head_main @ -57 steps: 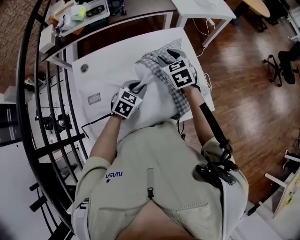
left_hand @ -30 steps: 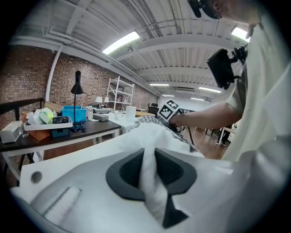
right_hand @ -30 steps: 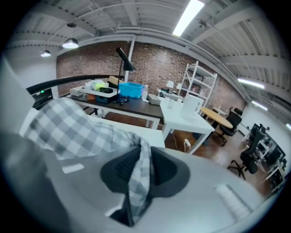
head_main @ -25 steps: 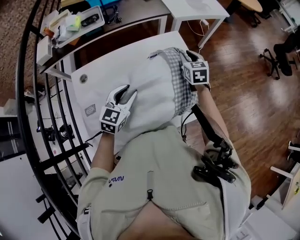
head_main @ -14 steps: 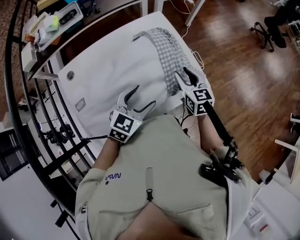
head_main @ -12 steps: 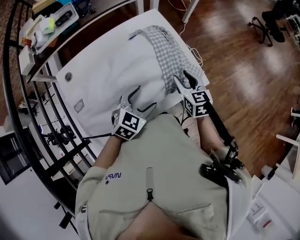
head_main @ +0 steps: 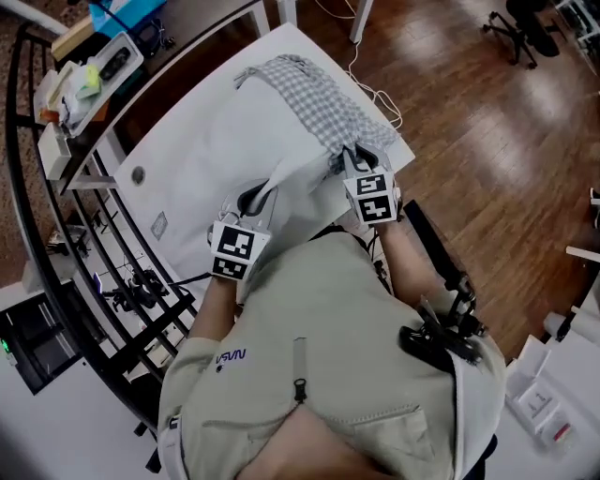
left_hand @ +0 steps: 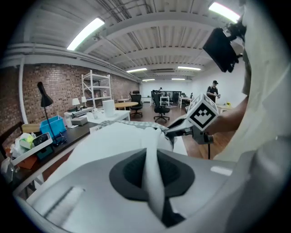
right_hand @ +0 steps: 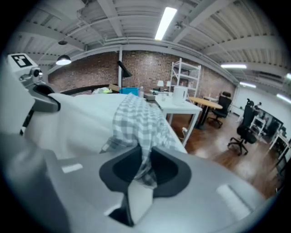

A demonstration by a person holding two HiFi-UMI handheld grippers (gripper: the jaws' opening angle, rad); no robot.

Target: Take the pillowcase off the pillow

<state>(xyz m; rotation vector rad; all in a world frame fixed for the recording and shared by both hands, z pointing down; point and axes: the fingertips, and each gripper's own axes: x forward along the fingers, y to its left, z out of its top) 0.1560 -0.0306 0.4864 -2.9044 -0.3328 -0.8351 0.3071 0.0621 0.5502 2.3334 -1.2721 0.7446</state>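
A white pillow [head_main: 225, 150] lies on the white table [head_main: 161, 202]. The grey checked pillowcase [head_main: 314, 98] is bunched along its far right side. My left gripper [head_main: 261, 195] is at the pillow's near edge; its jaws have just been closing and are shut on a fold of white pillow fabric [left_hand: 152, 177], which rises in a small peak. My right gripper [head_main: 354, 159] is beside it at the pillowcase's near end. Its jaws have also just been closing and pinch the checked pillowcase [right_hand: 136, 120] together with some white fabric. The right gripper [left_hand: 175, 131] shows in the left gripper view.
A dark desk with a cluttered tray [head_main: 94, 70] stands beyond the table at top left. A black metal railing [head_main: 89, 253] runs along the left. Wooden floor [head_main: 487, 141] lies to the right, with a white cable [head_main: 373, 86] hanging off the table and an office chair [head_main: 525, 23].
Both grippers stood open over the pillow's near edge half a second ago; now both are shut on fabric. The left has drawn up a peak of white fabric.
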